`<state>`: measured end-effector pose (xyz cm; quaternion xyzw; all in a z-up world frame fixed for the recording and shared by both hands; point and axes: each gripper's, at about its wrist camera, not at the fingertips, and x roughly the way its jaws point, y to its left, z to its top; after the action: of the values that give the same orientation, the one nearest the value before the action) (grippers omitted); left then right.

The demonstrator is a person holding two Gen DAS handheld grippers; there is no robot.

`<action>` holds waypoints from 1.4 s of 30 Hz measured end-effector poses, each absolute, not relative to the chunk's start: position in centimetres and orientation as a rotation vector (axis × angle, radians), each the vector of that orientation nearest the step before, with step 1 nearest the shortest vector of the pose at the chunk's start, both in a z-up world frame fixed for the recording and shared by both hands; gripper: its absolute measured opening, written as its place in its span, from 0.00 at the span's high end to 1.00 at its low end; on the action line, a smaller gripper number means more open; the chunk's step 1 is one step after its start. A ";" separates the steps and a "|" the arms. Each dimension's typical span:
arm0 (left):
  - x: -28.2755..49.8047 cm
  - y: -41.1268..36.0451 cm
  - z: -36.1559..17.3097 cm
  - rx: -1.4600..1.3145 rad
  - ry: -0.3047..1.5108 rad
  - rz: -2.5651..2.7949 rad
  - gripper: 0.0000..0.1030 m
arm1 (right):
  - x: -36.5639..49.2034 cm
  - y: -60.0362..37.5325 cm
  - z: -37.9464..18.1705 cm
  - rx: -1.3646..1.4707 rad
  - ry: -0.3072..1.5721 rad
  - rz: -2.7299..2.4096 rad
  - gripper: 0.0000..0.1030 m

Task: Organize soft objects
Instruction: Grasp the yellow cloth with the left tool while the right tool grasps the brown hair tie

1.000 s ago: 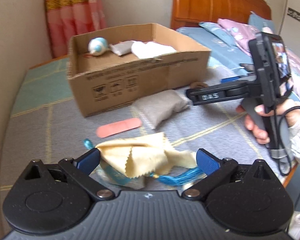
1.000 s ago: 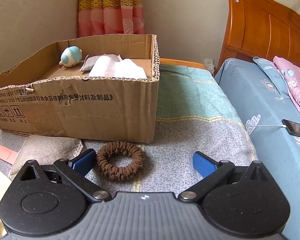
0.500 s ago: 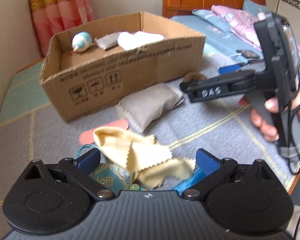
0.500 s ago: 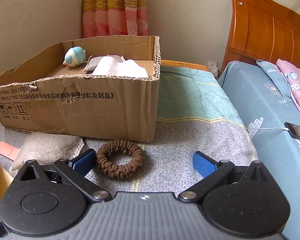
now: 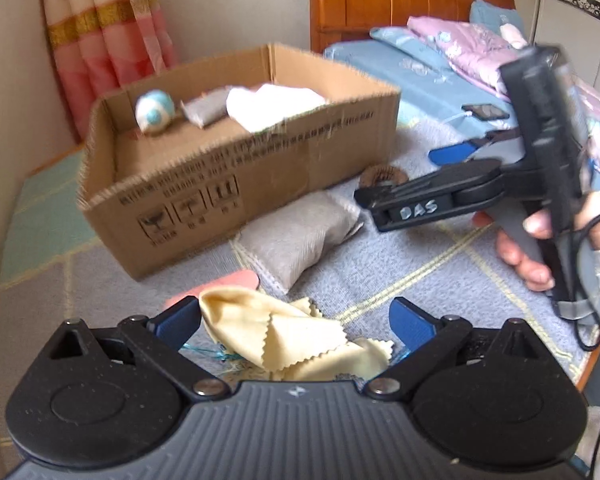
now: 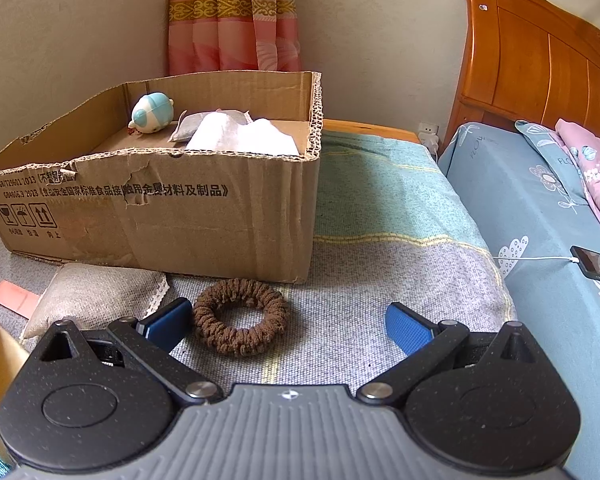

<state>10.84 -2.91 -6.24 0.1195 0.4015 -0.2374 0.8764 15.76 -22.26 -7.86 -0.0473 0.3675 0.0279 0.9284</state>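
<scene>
The left gripper (image 5: 294, 318) has its blue-padded jaws spread wide, clamped on nothing; between them, near the camera, lies a crumpled yellow cloth (image 5: 296, 342) with pinked edges, its left fold just beside the left pad, though contact cannot be told; strands of blue tassel (image 5: 204, 350) show under the cloth's near left edge; just beyond the cloth a pink strip (image 5: 224, 286) lies flat on the grey woven mat (image 5: 400, 264), and farther on a grey pillow sachet (image 5: 300, 236) rests against the near wall of the cardboard box (image 5: 236, 192); inside the box, toward its far side, sit a white-and-teal plush toy (image 5: 155, 110), a small grey sachet (image 5: 206, 110) and a white cloth (image 5: 272, 106); to the right in the left wrist view a hand (image 5: 540, 240) holds the right gripper (image 6: 288, 320), whose jaws likewise stand apart and empty; in its own view a brown scrunchie (image 6: 240, 316) lies on the mat between the fingers, nearer the left pad and just beside it, close to the box's near right corner; the grey sachet lies to the scrunchie's left; far right, a phone (image 6: 596, 264) on a white cable rests on the blue bedsheet (image 6: 520, 208) below the wooden headboard (image 6: 540, 60); a pink curtain (image 6: 232, 16) hangs behind the box.
</scene>
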 end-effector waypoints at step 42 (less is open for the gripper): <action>10.0 -1.7 -7.4 0.197 0.866 -0.450 0.33 | 14.2 -20.6 -6.9 -0.175 0.713 0.203 0.50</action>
<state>10.02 -1.73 -7.43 0.0946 0.4153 -0.2156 0.8787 14.18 -20.64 -6.88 -0.0854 0.3477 0.0989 0.9285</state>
